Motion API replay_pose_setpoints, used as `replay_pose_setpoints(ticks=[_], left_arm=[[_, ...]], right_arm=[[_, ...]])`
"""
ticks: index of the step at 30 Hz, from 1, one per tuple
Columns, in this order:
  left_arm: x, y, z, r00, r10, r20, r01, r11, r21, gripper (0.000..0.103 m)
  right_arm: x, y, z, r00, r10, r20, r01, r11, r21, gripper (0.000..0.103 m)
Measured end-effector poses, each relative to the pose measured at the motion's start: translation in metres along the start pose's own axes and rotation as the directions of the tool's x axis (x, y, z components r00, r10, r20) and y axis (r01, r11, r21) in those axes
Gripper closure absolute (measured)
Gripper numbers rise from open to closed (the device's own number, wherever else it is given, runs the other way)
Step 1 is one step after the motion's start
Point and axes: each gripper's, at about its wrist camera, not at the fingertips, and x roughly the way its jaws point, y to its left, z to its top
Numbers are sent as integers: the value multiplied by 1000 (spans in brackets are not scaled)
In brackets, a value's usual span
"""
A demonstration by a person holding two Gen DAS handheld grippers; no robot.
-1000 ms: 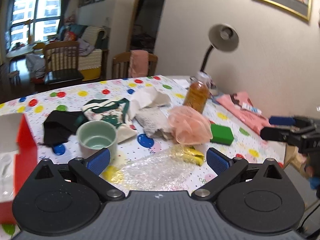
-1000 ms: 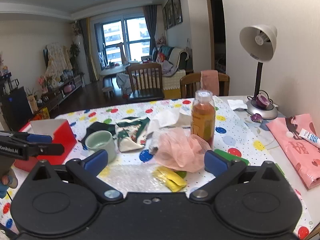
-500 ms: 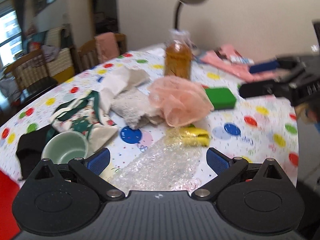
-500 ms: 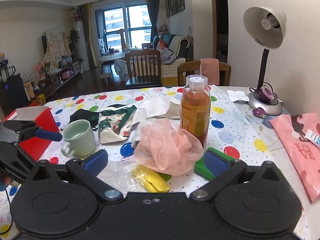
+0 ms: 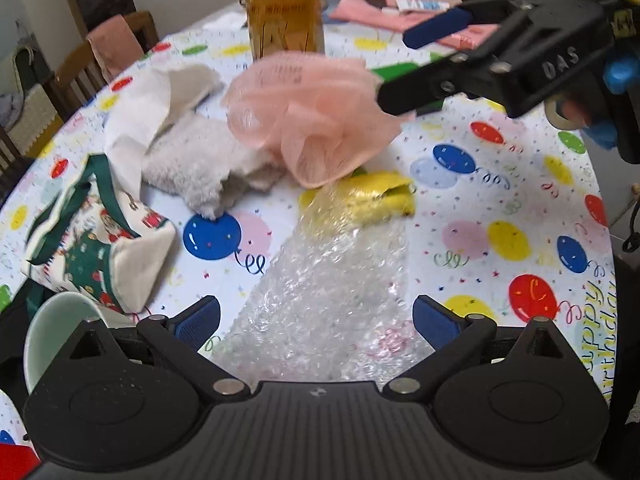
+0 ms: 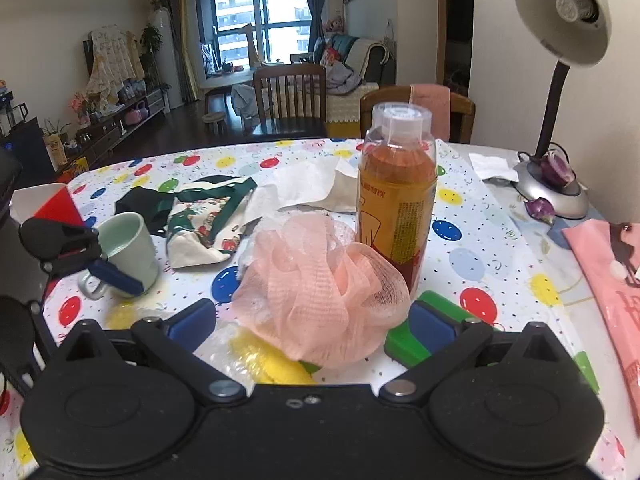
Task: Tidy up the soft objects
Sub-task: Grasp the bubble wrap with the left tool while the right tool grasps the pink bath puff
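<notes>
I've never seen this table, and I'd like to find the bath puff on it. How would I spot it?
Start at the tall bottle of amber drink on the balloon-print tablecloth. The bath puff sits right in front of it, between the right gripper's open fingers. It is the only peach-pink ball of ruffled netting; the neighbouring cloths are white.

A home: dining table (image 6: 472, 216), wooden chairs (image 6: 290, 96), sofa (image 6: 356, 56), desk lamp (image 6: 560, 40)
</notes>
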Motion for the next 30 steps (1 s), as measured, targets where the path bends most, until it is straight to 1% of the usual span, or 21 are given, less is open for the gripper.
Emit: replay_pose_setpoints(ticks=[5, 9, 13, 17, 18, 20, 22, 23, 25, 26, 27, 28, 29, 30], left_arm=[[15, 4, 4, 1000, 22, -20, -22, 1000, -9, 0], [23, 5, 6, 999, 11, -50, -12, 1000, -18, 0], [30, 3, 3, 997, -3, -80, 2, 1000, -15, 0], [35, -2, 0, 995, 24, -96, -23, 1000, 10, 1], [35, -3, 0, 995, 25, -93, -24, 1000, 11, 2], [35, -5, -1, 996, 21, -91, -20, 1000, 7, 7], [32, -6, -2, 996, 13, -84, -13, 1000, 0, 17], [32, -8, -2, 997, 9, -83, -10, 1000, -5, 19], [29, -10, -3, 997, -7, -77, 6, 1000, -18, 35], [28, -11, -3, 997, -15, -76, 13, 1000, -26, 40], [26, -13, -3, 997, -16, -75, 14, 999, -32, 49], [25, -16, -4, 997, -13, -74, 10, 999, -33, 56], [24, -19, -4, 997, -10, -73, 7, 999, -36, 59], [23, -21, -5, 997, -7, -71, 4, 999, -42, 65]], right_arm=[[27, -5, 5, 1000, -18, -22, 19, 1000, 20, 0], [43, -7, 8, 1000, -17, -27, 17, 1000, 19, 0], [60, -9, 8, 998, -7, -60, 9, 999, 37, 1], [70, -7, 5, 996, -11, -84, 14, 999, 31, 5], [71, -8, 4, 996, -13, -87, 15, 999, 32, 6], [73, -8, 3, 995, -14, -95, 18, 999, 35, 13], [75, -8, 2, 994, -10, -106, 14, 999, 35, 16], [76, -7, 2, 994, -13, -109, 17, 999, 32, 18], [77, -5, 0, 993, -20, -116, 22, 1000, 18, 22], [78, -4, 0, 993, -23, -119, 24, 1000, 12, 23], [78, -4, -1, 992, -27, -120, 28, 1000, 6, 24], [78, -3, -1, 992, -31, -121, 31, 1000, 2, 28], [78, -2, -1, 992, -33, -121, 33, 999, -1, 30], [77, -1, -2, 992, -33, -122, 33, 999, -4, 32]])
